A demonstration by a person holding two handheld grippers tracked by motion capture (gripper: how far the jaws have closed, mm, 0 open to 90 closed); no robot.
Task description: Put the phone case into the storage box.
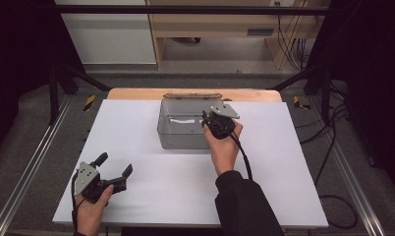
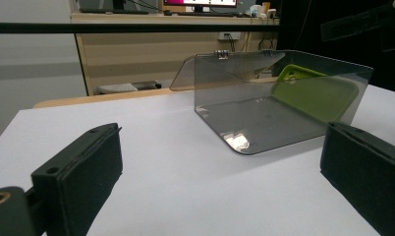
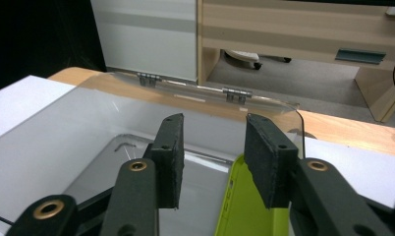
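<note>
A clear grey plastic box [image 1: 183, 132] stands on the white table top, its hinged lid [image 1: 192, 96] folded open at the back. A flat lime-green piece [image 2: 313, 93] leans inside against the box's right wall. My right gripper [image 1: 209, 124] hovers over the right side of the box. In the right gripper view its jaws [image 3: 212, 132] stand apart over the green piece [image 3: 249, 206], with the pads not pressing on it. My left gripper [image 1: 116, 163] rests at the near left of the table, open and empty, and points toward the box [image 2: 264, 113].
The white sheet [image 1: 136, 128] covers most of a wooden table. Black frame bars and cables stand at both sides. Wooden furniture [image 1: 215, 29] lies beyond the far edge. A small white strip [image 1: 182, 119] lies on the box floor.
</note>
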